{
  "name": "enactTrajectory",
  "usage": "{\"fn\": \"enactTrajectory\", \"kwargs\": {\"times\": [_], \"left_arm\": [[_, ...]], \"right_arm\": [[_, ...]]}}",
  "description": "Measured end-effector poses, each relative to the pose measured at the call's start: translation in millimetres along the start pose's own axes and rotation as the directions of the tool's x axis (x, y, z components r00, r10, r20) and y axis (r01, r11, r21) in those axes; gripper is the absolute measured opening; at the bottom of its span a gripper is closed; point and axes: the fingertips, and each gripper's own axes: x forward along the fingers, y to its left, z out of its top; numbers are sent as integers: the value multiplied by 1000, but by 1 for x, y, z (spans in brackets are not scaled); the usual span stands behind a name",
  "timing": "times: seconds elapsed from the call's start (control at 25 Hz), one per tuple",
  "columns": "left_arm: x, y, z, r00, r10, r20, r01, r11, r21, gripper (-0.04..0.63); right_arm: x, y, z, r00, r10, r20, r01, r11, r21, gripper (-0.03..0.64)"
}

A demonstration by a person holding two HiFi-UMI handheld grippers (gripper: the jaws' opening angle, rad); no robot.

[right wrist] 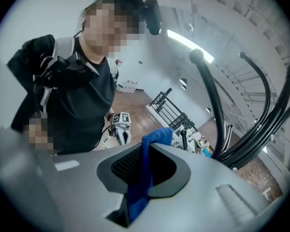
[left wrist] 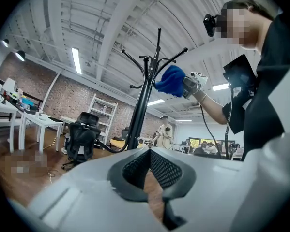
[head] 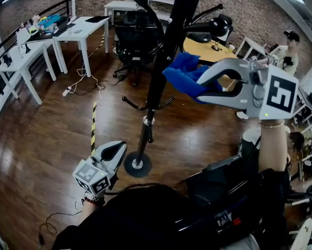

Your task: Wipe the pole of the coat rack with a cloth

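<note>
One blue fabric cloth [head: 183,73] pinched in right gripper [head: 208,87], beside one black metal coat-rack pole [head: 157,87]. Left gripper [head: 114,150] low, jaws together, empty.

Head view: coat rack pole [head: 169,46] runs off the top edge above my right fingers [head: 221,66]. Cloth [head: 186,73] covers part of their tips; whether it touches the pole just beside them, I can't tell. Right gripper view: cloth's lower end drops out of sight between the fingers. Small bits on the far worktop [head: 85,25], well beyond my left fingers [head: 120,152], too small to name.
</note>
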Motion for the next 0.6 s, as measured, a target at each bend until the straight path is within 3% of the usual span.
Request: {"fn": "enactTrajectory", "kwargs": {"times": [0.08,0.12,0.16,0.2,0.28,0.32,0.36,0.4,0.48,0.6], "left_arm": [[7,-3,-3,1000,-18,-12,18,1000,-7,6],[11,-5,-5,999,-29,-20,29,1000,-10,6],[14,-9,-7,999,-42,-30,42,999,-12,6],[16,-13,-8,998,-57,-38,57,998,-13,6],[18,-19,-12,995,-84,-50,84,996,-13,6],[17,-21,-14,994,-90,-54,89,996,-15,6],[14,-23,-15,994,-89,-59,88,996,-18,6],[12,-25,-15,994,-86,-62,85,996,-22,6],[6,-27,-12,994,-87,-59,86,996,-21,6],[-5,-24,-8,996,-71,-50,71,997,-10,6]], "right_arm": [[8,4,-3,994,-104,43,104,995,3,40],[10,-2,-7,976,-209,59,208,978,16,40],[7,-13,-12,935,-349,68,346,937,44,40],[0,-27,-16,859,-507,66,502,861,84,40],[-22,-52,-20,629,-777,38,765,626,153,40],[-31,-61,-19,517,-856,27,842,514,163,39],[-36,-69,-17,435,-900,20,888,432,155,40],[-36,-76,-17,387,-922,8,913,384,134,40],[-26,-92,-24,359,-933,-29,930,355,98,40],[1,-110,-32,361,-931,-45,928,354,117,40]]}}
